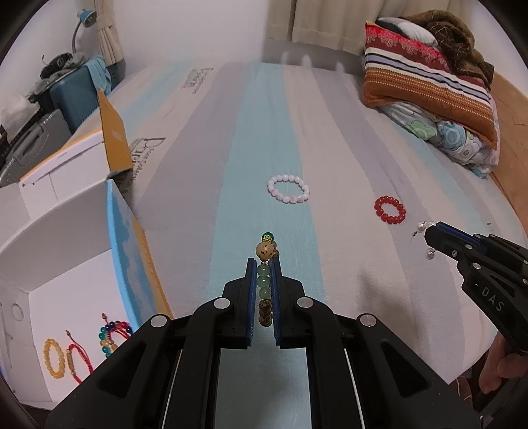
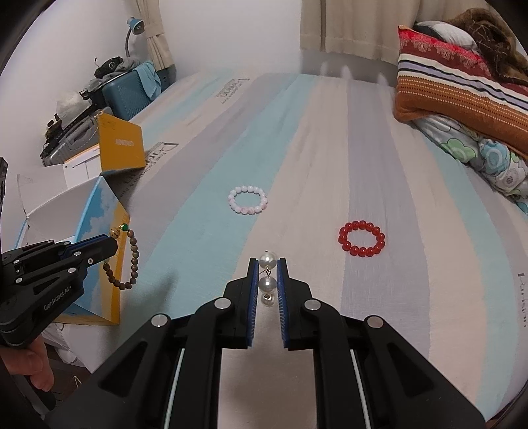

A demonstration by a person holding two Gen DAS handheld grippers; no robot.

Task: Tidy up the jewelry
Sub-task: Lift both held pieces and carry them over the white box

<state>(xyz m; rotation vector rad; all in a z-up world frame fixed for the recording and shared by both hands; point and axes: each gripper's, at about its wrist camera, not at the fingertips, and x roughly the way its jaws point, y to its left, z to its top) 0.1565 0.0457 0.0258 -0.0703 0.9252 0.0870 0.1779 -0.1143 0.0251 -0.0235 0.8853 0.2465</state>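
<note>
My left gripper (image 1: 263, 262) is shut on a brown and green bead bracelet (image 1: 264, 280) and holds it above the striped bed; the bracelet (image 2: 127, 260) hangs from it in the right wrist view, beside the white box (image 2: 56, 211). My right gripper (image 2: 267, 264) is shut on pearl earrings (image 2: 267, 283); they also show in the left wrist view (image 1: 420, 227). A pink-white bead bracelet (image 1: 288, 189) and a red bead bracelet (image 1: 389, 210) lie on the bed ahead. The open white box (image 1: 62, 297) at the left holds a yellow bracelet (image 1: 53, 358), a red cord bracelet (image 1: 74, 361) and a multicoloured bracelet (image 1: 114, 333).
A yellow box flap (image 1: 114, 135) stands behind the white box. Folded quilts and a pillow (image 1: 429, 82) are piled at the bed's far right. Suitcases (image 2: 125, 92) and a desk lamp (image 2: 133, 28) stand past the bed's left edge.
</note>
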